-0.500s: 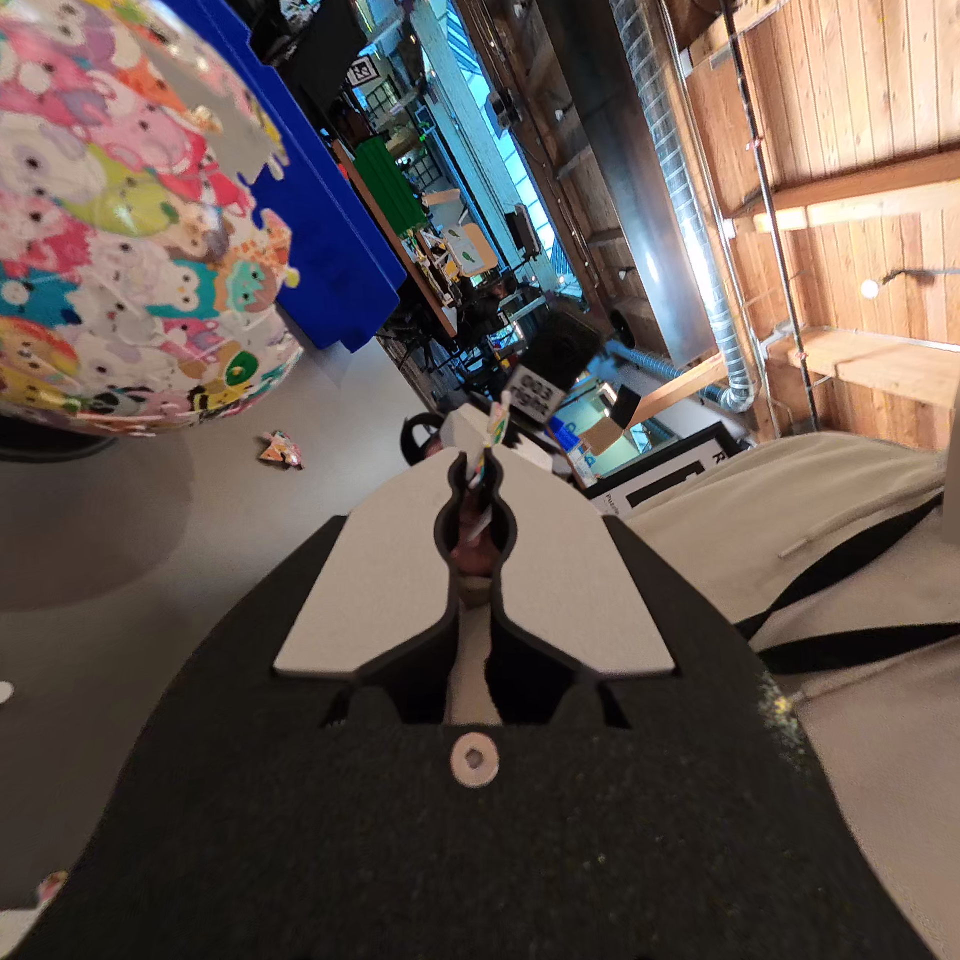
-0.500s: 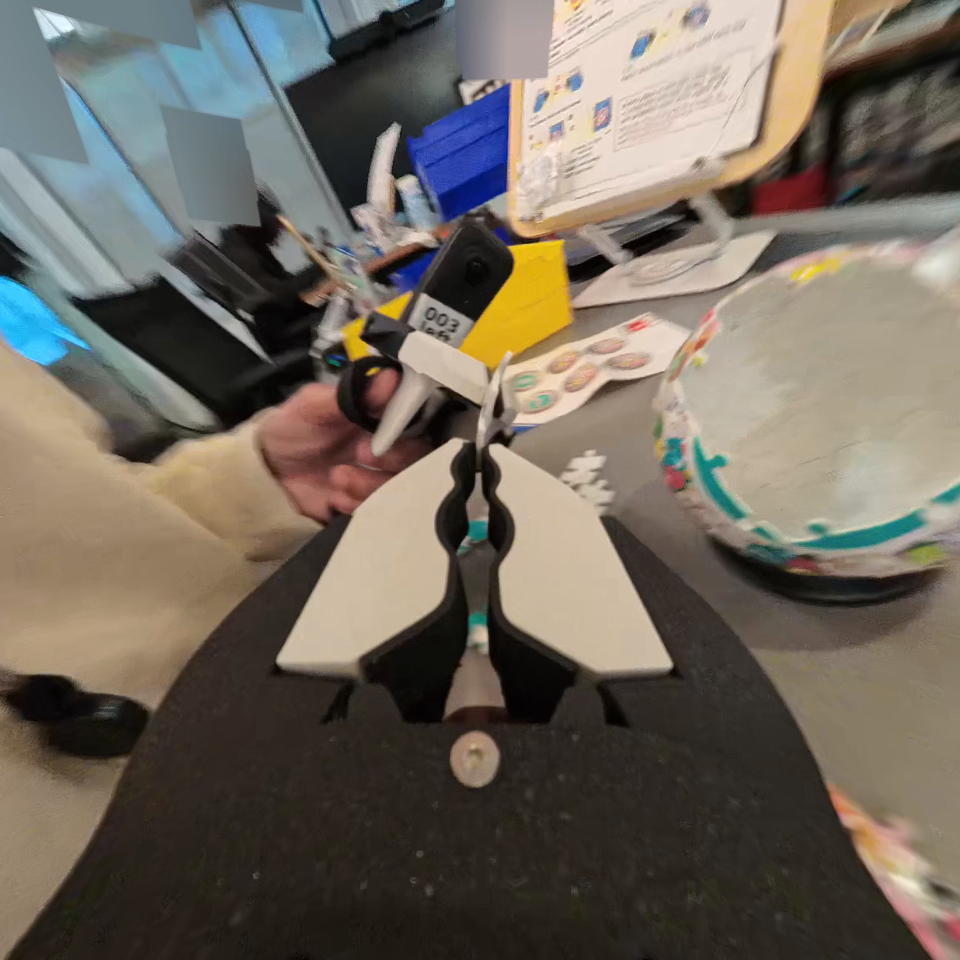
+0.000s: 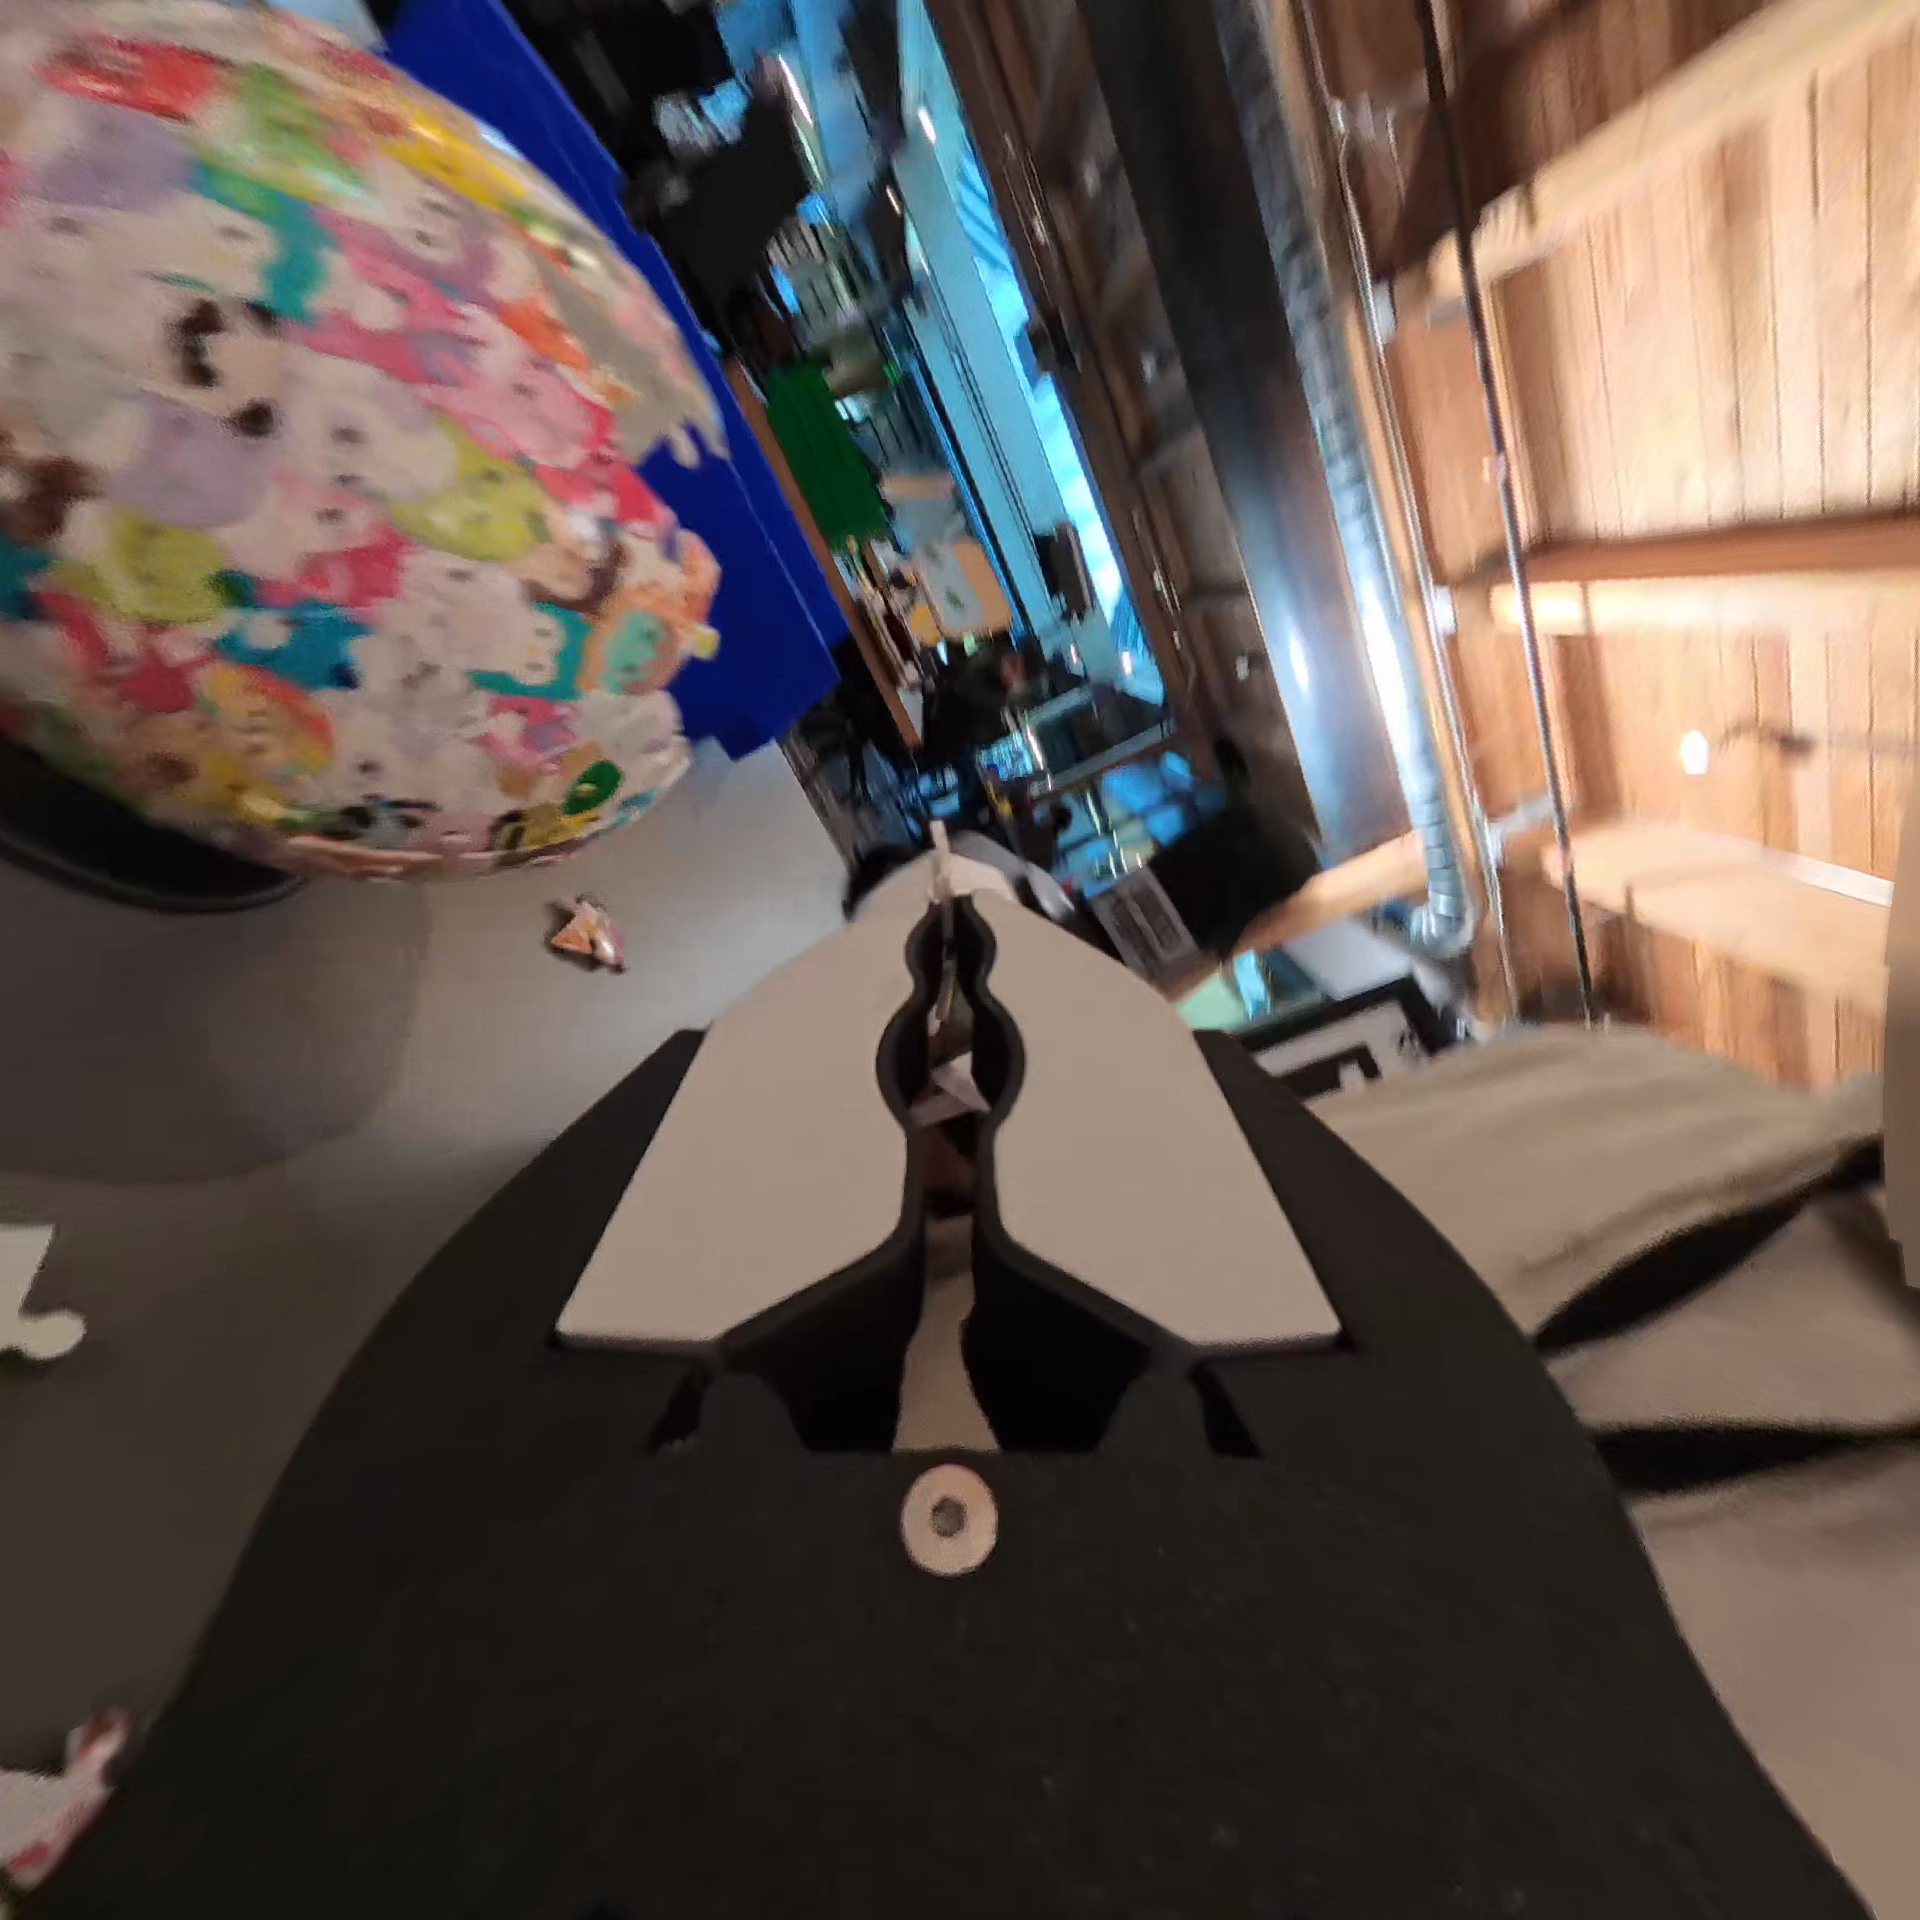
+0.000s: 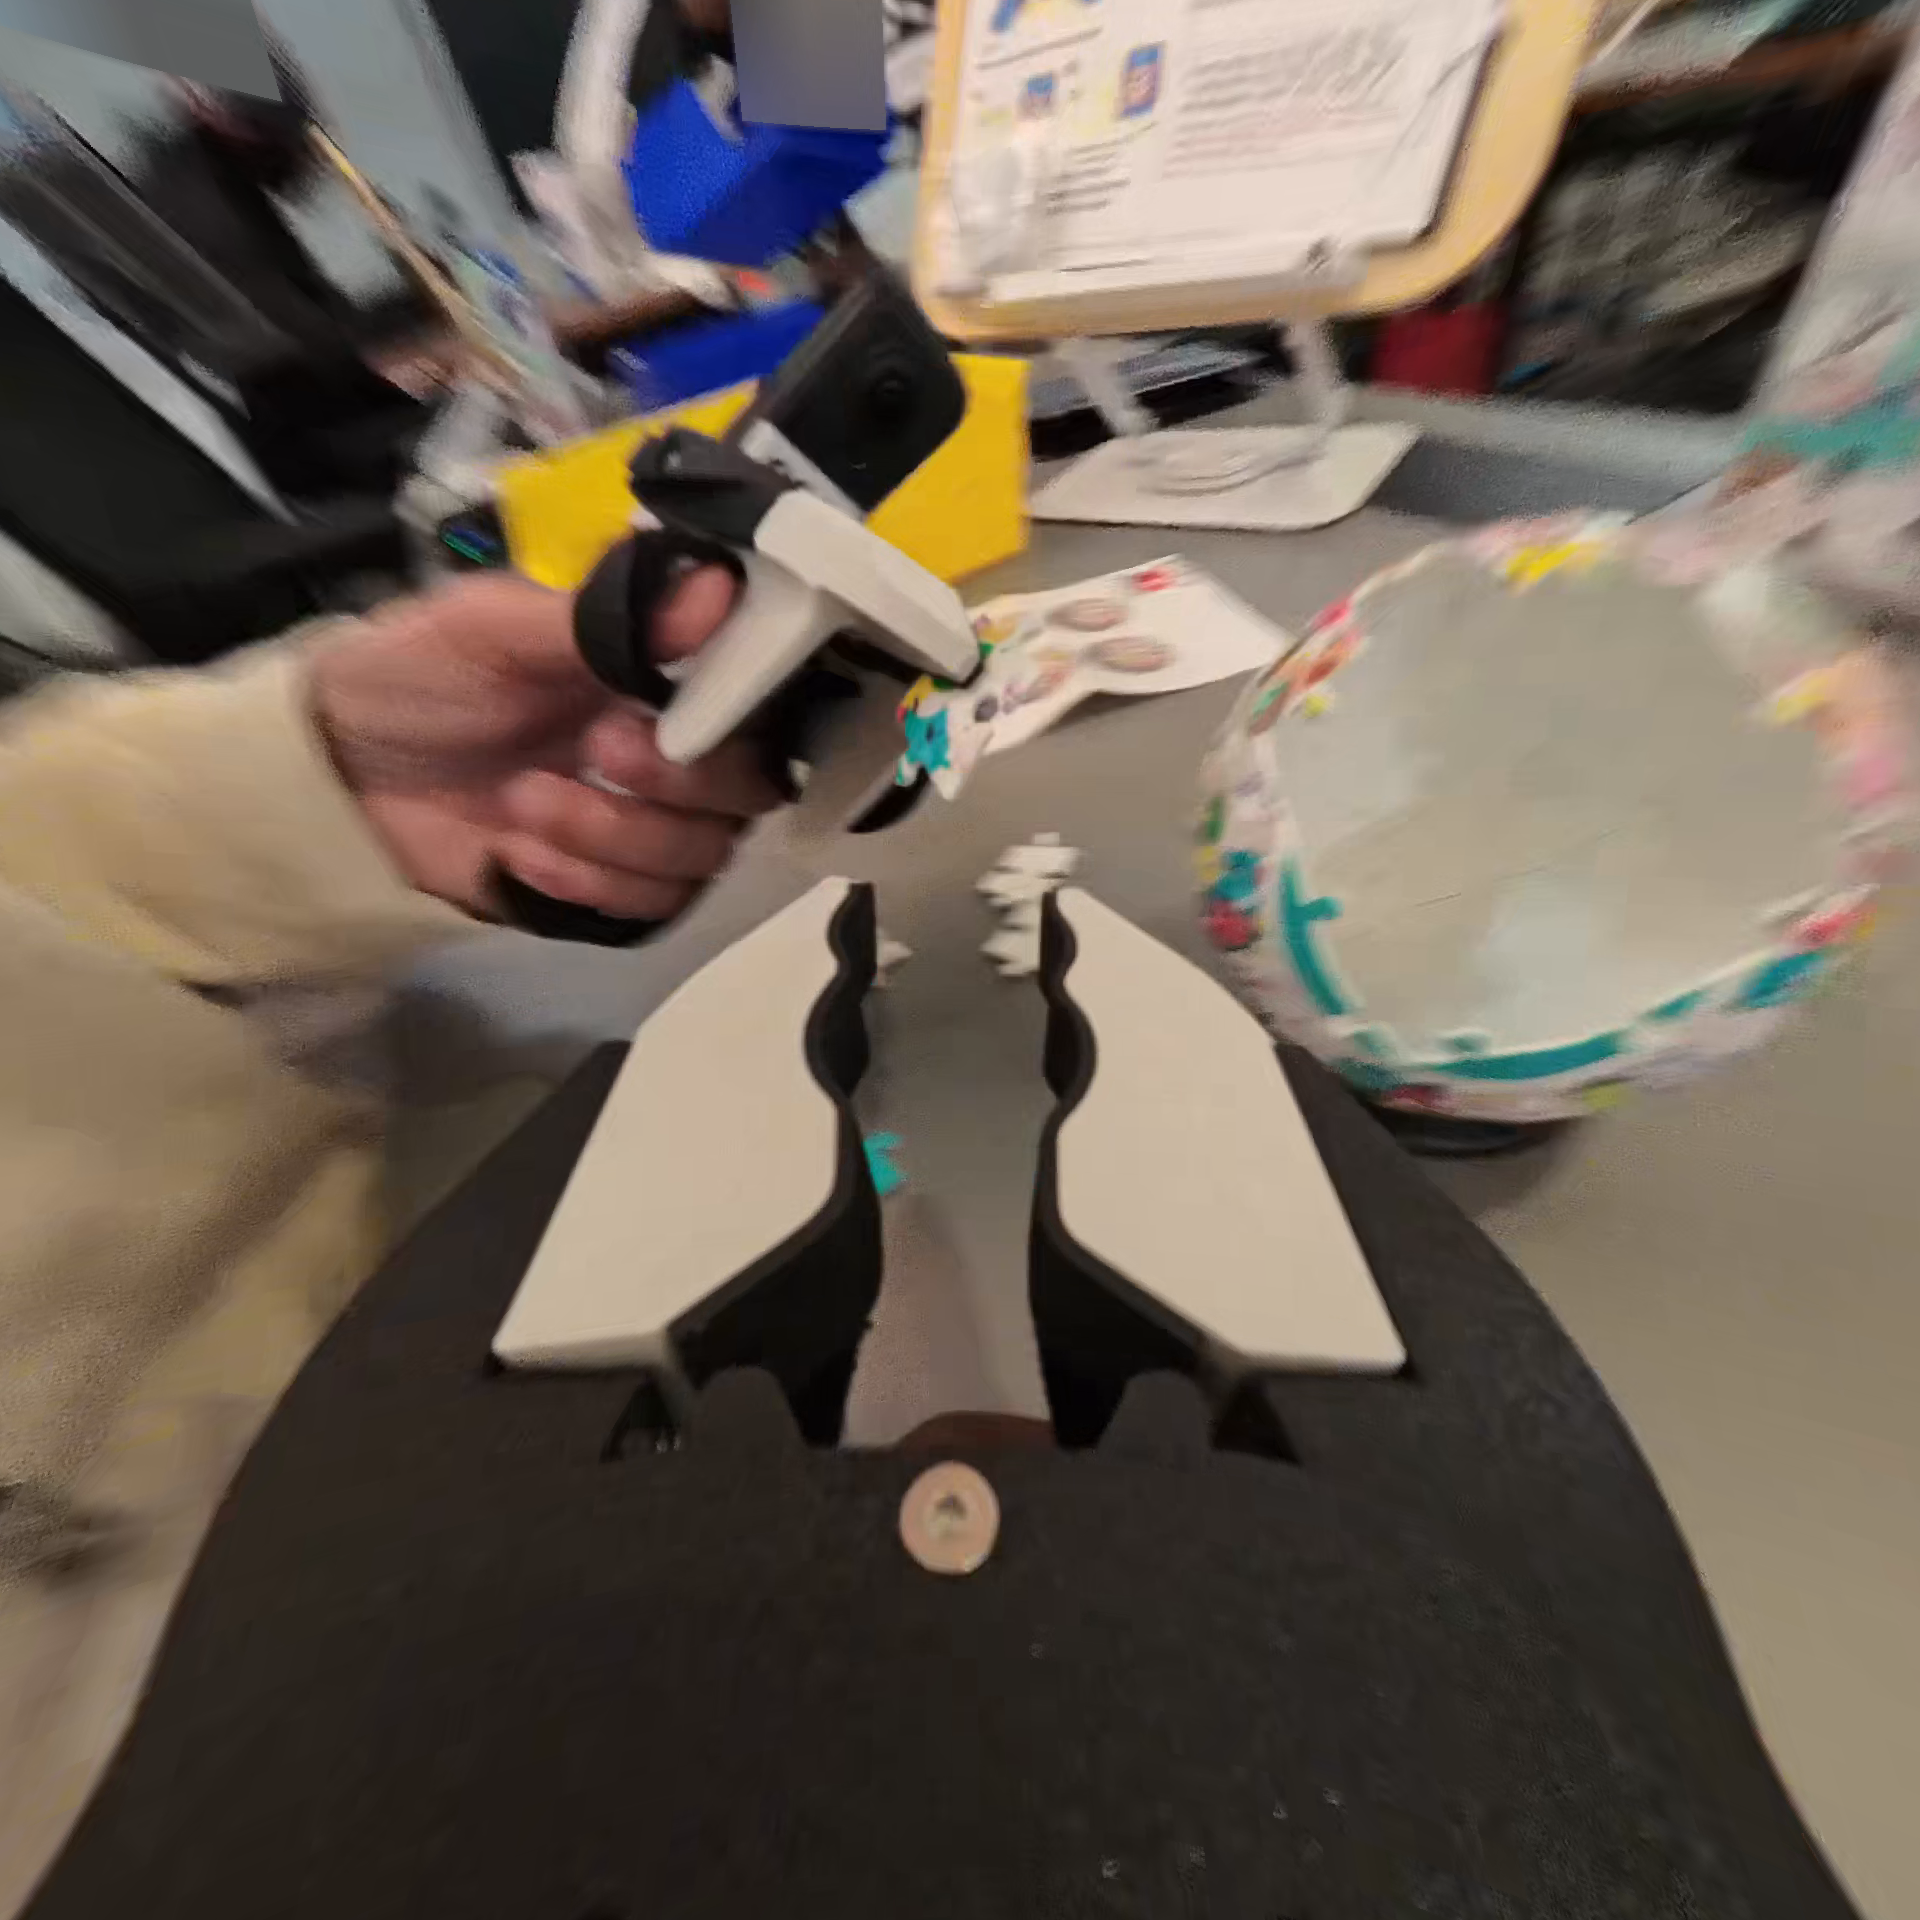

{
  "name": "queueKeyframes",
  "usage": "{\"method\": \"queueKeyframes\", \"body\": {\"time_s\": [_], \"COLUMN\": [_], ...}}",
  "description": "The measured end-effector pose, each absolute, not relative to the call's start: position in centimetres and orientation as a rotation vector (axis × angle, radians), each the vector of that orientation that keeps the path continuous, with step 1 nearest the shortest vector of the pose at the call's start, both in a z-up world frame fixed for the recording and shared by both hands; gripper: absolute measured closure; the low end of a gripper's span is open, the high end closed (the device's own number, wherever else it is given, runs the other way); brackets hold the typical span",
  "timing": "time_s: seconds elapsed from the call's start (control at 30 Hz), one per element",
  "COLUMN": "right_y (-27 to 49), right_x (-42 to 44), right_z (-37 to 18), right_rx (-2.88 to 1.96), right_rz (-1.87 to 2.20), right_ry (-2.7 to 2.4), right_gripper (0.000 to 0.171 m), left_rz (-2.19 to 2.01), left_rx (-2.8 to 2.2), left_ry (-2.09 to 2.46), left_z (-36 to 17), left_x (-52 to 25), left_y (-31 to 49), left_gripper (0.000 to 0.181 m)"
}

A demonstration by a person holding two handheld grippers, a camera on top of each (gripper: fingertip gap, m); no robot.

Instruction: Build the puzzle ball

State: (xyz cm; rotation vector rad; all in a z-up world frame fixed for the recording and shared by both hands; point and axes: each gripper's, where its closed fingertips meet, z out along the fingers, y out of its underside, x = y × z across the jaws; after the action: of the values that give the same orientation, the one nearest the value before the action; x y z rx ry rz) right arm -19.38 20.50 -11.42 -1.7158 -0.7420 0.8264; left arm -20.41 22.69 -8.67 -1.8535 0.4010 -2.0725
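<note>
On a grey tabletop (image 4: 1621,1351) sits a half-built puzzle ball (image 4: 1538,831), a hollow dome of curved, brightly printed cardboard pieces with a pale grey inside. In the right wrist view it lies toward the right edge of the tabletop, its open mouth tilted toward the camera, with a teal band along its lower rim. It rests on a dark round stand (image 3: 135,862), seen in the left wrist view beneath the ball's colourful outer shell (image 3: 312,468).

The left gripper (image 3: 943,914), black-bodied with two pale grey fingers, is pressed closed on a thin colourful puzzle piece (image 3: 940,883). The piece stands edge-on between the fingertips in the left wrist view. In the right wrist view a person's hand (image 4: 520,748) in a cream sleeve holds this gripper above the tabletop, left of the ball, with the piece (image 4: 930,727) hanging from its tip.

The right gripper (image 4: 956,914) has its jaws spread apart with nothing between them. It points at loose white-backed pieces (image 4: 1023,894) lying on the tabletop just left of the ball.

Another small loose piece (image 3: 587,930) lies on the tabletop near the ball's base. Toward the far edge stand a yellow box (image 4: 966,488), a blue bin (image 4: 748,177) and a clipboard with printed sheets (image 4: 1226,145). Both views are motion-blurred.
</note>
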Motion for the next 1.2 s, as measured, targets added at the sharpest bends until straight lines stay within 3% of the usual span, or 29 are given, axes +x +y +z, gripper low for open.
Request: {"method": "queueKeyframes", "body": {"time_s": [0.17, 0.3, 0.7, 0.93, 1.2], "right_y": [21.3, 20.7, 20.6, 21.3, 27.6], "right_x": [-19.2, -20.7, -21.1, -19.0, -14.2], "right_z": [-10.0, -10.5, -11.3, -9.1, -6.1], "right_rx": [-1.457, -1.18, -1.11, -1.19, -1.104], "right_rz": [0.016, -0.334, -0.476, -0.408, -0.811], "right_ry": [-0.995, -1.192, -1.253, -1.138, -1.11], "right_gripper": [0.144, 0.15, 0.167, 0.169, 0.17], "left_rz": [-2.116, -2.186, -2.304, -2.173, -1.812], "left_rx": [-1.937, -1.936, -1.922, -1.838, -1.84], "left_ry": [0.036, -0.142, -0.318, -0.128, 0.316], "left_z": [-10.1, -10.3, -10.6, -9.3, -7.0], "left_x": [-20.3, -20.1, -20.2, -22.6, -25.3], "left_y": [23.3, 22.9, 21.9, 23.2, 25.4], "left_gripper": [0.18, 0.18, 0.179, 0.165, 0.164]}}
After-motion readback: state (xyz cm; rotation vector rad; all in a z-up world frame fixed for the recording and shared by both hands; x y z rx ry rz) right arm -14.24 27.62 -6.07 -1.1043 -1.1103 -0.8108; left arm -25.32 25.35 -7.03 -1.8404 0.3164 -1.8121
